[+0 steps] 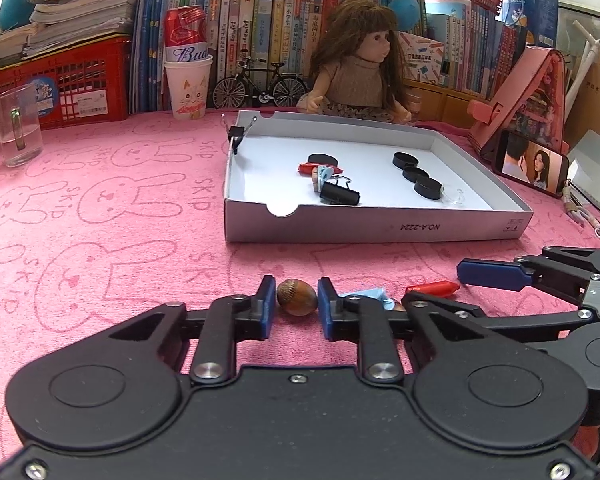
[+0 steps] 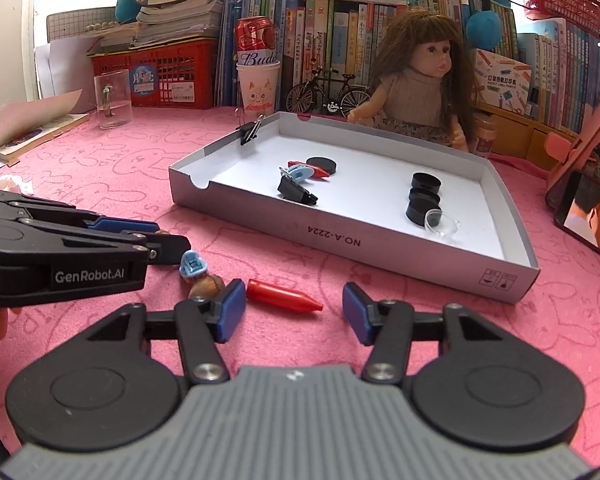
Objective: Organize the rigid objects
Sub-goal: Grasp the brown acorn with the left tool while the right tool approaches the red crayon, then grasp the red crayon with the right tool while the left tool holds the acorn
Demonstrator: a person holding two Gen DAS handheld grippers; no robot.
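Note:
A brown acorn [image 1: 297, 298] lies on the pink cloth between the blue pads of my left gripper [image 1: 296, 302], which touch it on both sides. A red cone-shaped piece [image 2: 284, 294] lies between the fingers of my right gripper [image 2: 294, 312]. Its left pad [image 2: 232, 312] is at the piece's blunt end and the right pad stands clear, so this gripper is open. A small blue piece [image 2: 193, 266] and a second acorn [image 2: 206, 285] sit just left of it. The white box lid [image 1: 372, 226] holds black discs [image 1: 416, 174], a black binder clip [image 1: 340, 194], a red piece and a clear one.
A doll [image 1: 356, 68] sits behind the lid, with a toy bicycle [image 1: 260, 86] and books. A glass [image 1: 18, 130], a paper cup holding a can [image 1: 188, 88] and a red basket [image 1: 80, 80] stand at the back left. A phone [image 1: 532, 164] leans at the right.

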